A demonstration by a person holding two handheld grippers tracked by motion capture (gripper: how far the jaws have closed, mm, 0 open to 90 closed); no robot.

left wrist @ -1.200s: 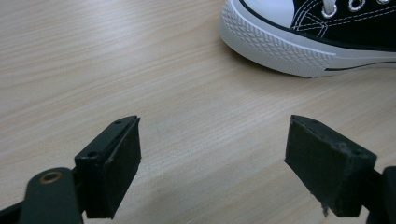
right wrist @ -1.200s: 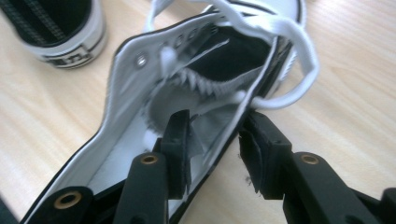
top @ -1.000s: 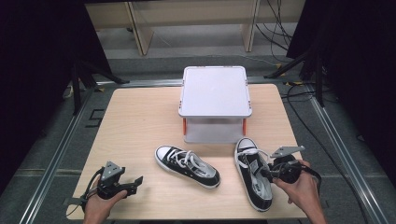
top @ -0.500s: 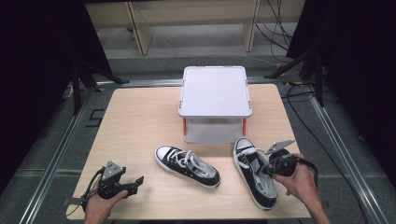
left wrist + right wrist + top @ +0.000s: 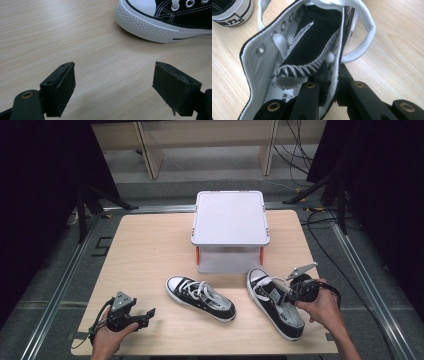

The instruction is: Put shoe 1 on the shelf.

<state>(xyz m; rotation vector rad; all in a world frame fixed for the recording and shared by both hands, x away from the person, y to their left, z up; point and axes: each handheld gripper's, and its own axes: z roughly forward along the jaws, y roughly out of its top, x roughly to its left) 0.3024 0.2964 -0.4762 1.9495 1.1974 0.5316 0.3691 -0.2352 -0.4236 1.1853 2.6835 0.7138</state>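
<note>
Counter [image 5: 150,250]: pale wood, carried everything. White lidded box [image 5: 229,227] at far centre, lid on, orange latches at front corners; probably the destination for the footwear, judged by its place just behind both shoes.

Two black-and-white sneakers in front of box. Right sneaker [image 5: 275,302]: toe toward box, heel toward near edge, resting on counter at right. Left sneaker [image 5: 200,297]: lying diagonally at centre, toe pointing to near left, untouched.

Right tool [image 5: 289,291]: pressed together on right sneaker's side wall near the collar, one jaw inside the opening, one outside; seen up close in right gripper view [image 5: 329,82]. Grip on the thin canvas likely chosen as the easiest hold for lifting.

Left tool [image 5: 145,312]: near-left corner, spread wide, holding nothing, low over bare counter; left sneaker's toe [image 5: 150,22] ahead of it, apart.
</note>
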